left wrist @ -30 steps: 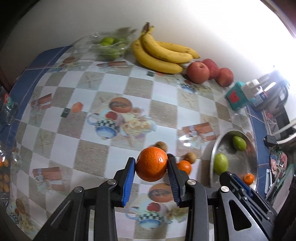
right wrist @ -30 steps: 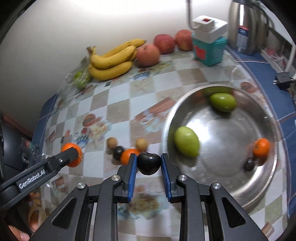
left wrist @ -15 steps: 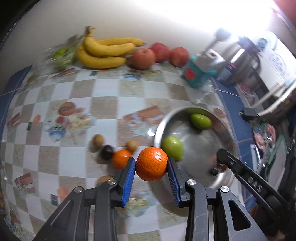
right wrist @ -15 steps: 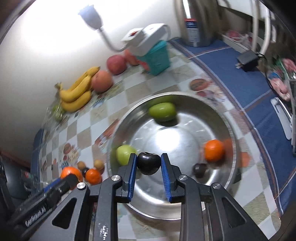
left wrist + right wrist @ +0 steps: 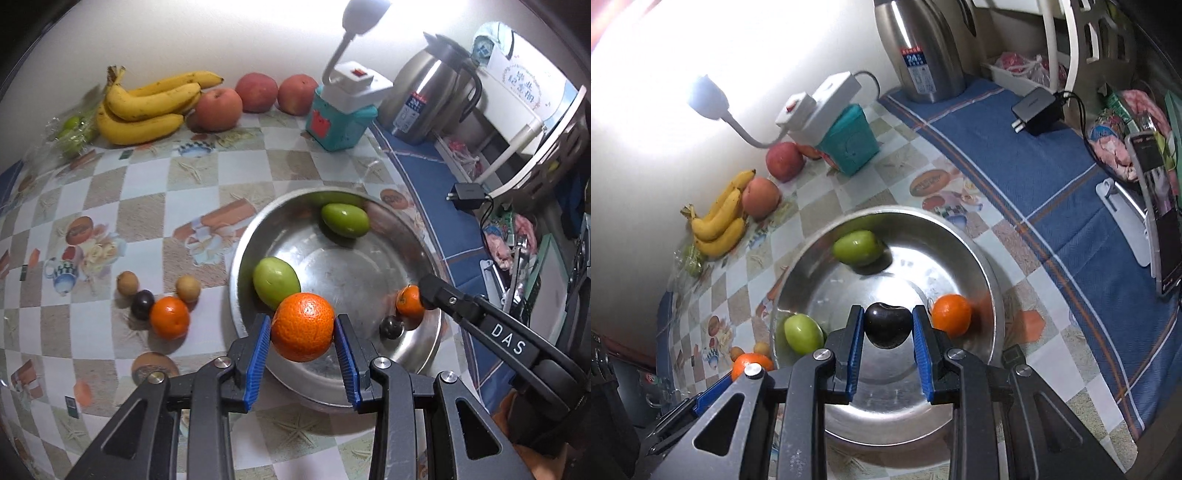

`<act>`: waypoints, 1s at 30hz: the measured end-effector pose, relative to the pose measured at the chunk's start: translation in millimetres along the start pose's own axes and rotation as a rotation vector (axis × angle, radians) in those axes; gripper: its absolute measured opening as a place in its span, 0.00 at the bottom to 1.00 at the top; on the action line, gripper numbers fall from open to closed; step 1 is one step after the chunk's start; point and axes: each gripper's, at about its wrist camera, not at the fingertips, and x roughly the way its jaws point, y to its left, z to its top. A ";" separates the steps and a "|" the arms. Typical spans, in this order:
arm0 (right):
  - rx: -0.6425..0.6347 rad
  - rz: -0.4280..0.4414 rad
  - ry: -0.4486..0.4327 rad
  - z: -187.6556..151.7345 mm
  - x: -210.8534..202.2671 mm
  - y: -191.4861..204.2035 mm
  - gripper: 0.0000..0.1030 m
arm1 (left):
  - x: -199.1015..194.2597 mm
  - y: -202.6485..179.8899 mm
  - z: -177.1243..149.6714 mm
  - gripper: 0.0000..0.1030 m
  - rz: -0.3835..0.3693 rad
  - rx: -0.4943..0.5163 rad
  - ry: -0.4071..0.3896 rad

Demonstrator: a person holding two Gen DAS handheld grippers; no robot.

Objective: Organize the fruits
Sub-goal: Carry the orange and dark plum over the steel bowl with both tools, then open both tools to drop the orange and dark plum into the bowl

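We have both tools loaded and hanging over the steel bowl (image 5: 424,236) near the tabletop's blue-cloth edge: our left tool (image 5: 302,334) is clamped on an orange (image 5: 302,326), our right tool (image 5: 887,330) on a dark plum (image 5: 887,324). We judge this the carry-and-drop step. Next we must lower each fruit into bare metal, clear of the green fruits (image 5: 275,282) and small orange (image 5: 951,314), then part the jaws.
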 end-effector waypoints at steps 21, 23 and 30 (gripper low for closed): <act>-0.074 -0.023 0.096 -11.3 56.6 8.7 0.27 | 48.6 -2.7 -7.5 0.37 0.037 -0.007 0.081; -0.076 -0.025 0.099 -12.0 58.4 9.5 0.27 | 50.5 -2.4 -7.6 0.37 0.036 -0.009 0.084; -0.076 -0.035 0.108 -12.6 60.5 10.4 0.27 | 54.4 -4.5 -6.5 0.37 0.034 -0.007 0.093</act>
